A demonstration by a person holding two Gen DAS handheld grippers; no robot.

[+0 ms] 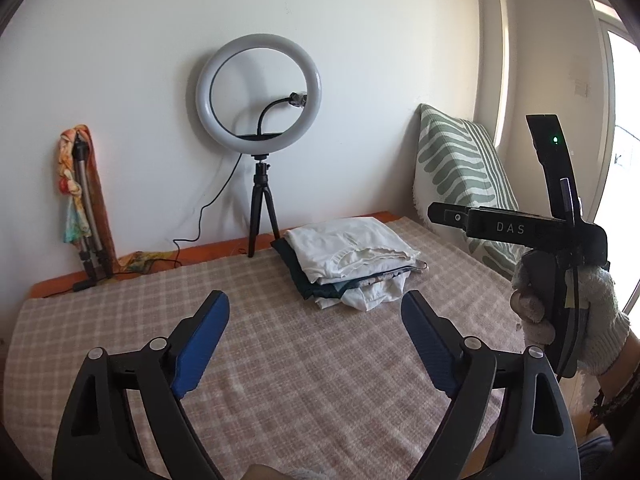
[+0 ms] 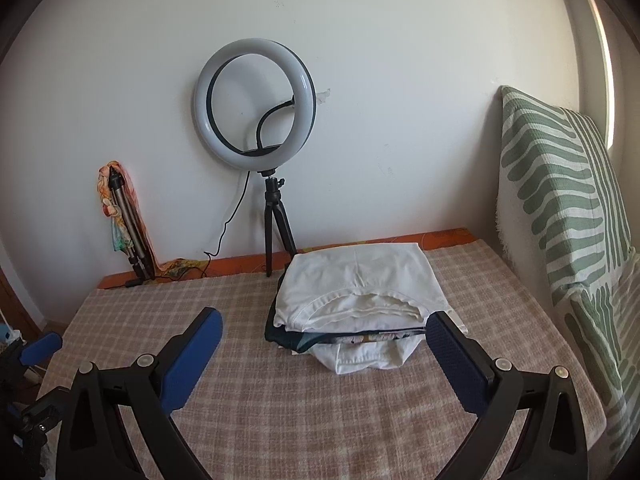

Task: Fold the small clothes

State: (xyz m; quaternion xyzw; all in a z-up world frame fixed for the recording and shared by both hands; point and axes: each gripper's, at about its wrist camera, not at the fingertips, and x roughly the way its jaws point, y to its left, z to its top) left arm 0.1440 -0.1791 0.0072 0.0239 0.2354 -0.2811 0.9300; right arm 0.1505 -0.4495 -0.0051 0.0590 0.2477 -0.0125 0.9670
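Note:
A stack of folded small clothes (image 1: 350,260), white on top with a dark garment under it, lies on the checked cloth (image 1: 280,360) toward the back right. My left gripper (image 1: 316,312) is open and empty, hovering above the cloth in front of the stack. In the right wrist view the same stack (image 2: 360,296) sits just ahead of my right gripper (image 2: 326,328), which is open and empty, its right finger close beside the stack's front right corner. The right gripper's body, held by a gloved hand (image 1: 576,312), shows at the right of the left wrist view.
A ring light on a small black tripod (image 1: 260,120) stands against the back wall, its cable trailing left. A folded tripod wrapped in a colourful scarf (image 1: 80,208) leans at the back left. A green-patterned cushion (image 2: 560,208) stands along the right edge.

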